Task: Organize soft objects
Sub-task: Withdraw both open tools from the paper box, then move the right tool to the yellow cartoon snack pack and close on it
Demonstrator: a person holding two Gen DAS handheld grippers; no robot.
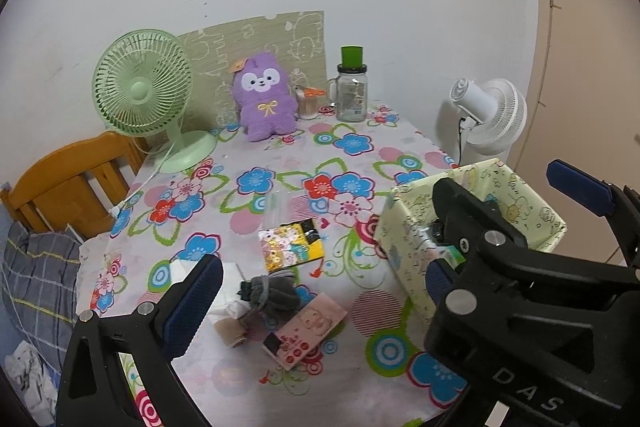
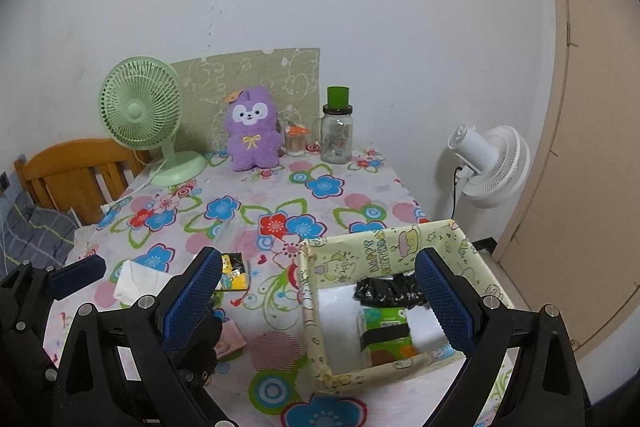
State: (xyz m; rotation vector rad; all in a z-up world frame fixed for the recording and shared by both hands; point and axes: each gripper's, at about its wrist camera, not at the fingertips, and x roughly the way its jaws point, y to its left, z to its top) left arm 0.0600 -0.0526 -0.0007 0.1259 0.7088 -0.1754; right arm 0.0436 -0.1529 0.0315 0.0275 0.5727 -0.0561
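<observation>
- Grey sock bundle (image 1: 269, 293) is lying on the counter (image 1: 280, 163) among packets, left of the box (image 2: 316, 311).
- Box is already holding a tissue pack (image 2: 384, 331) and a black bag (image 2: 384, 291).
- My left claw (image 1: 320, 291) is hovering spread and empty above the socks.
- My right claw (image 2: 320, 291) is spread and empty over the box.
- Judging next: lowering left to pinch the socks.

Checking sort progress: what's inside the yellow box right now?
The box holds a crumpled black bag at the back and a green tissue pack in front. The right gripper covers its right corner.
</observation>
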